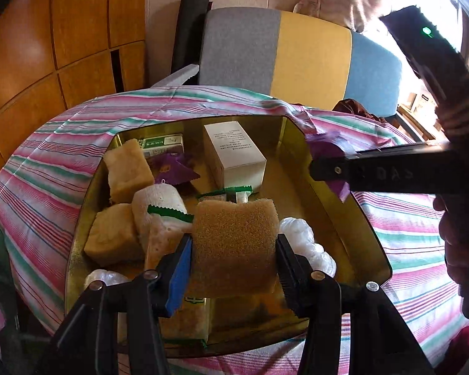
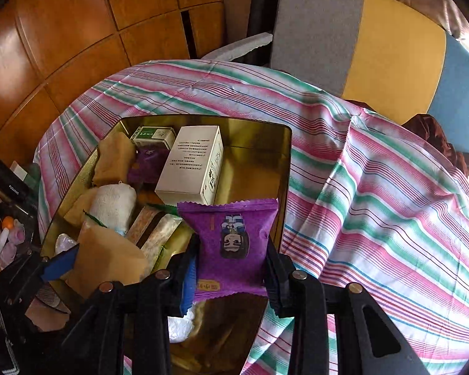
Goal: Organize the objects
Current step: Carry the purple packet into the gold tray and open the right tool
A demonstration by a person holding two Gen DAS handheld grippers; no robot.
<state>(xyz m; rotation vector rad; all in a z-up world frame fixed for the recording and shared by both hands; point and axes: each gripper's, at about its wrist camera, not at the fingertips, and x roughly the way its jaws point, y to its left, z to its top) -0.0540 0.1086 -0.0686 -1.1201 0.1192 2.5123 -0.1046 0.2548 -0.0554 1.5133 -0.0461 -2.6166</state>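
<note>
Sponges and snack packets are sitting in the gold tin (image 1: 353, 218) on the striped cloth (image 2: 375, 203). I'm angling my left gripper (image 1: 234, 247) steeply down, narrowly parted jaws pinching a brown sponge (image 1: 234, 243) at six o'clock. My right gripper (image 2: 231, 268), nearly closed, is clamping a purple snack packet (image 2: 231, 237) over the tin's four-o'clock rim; the print on its white box (image 2: 192, 164) is too small to read.

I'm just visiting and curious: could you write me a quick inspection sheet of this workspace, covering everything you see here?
Surface: striped cloth over a table.
Job's things: gold tin holding sponges, a white box, a green box and wrapped snacks.
Clutter: small items beside the table, unclear.
Grippers: left gripper shut on a brown sponge; right gripper shut on a purple packet, both over the tin.
Cables: nothing seen.
Surroundings: wooden cabinets, grey-yellow-blue chair.
</note>
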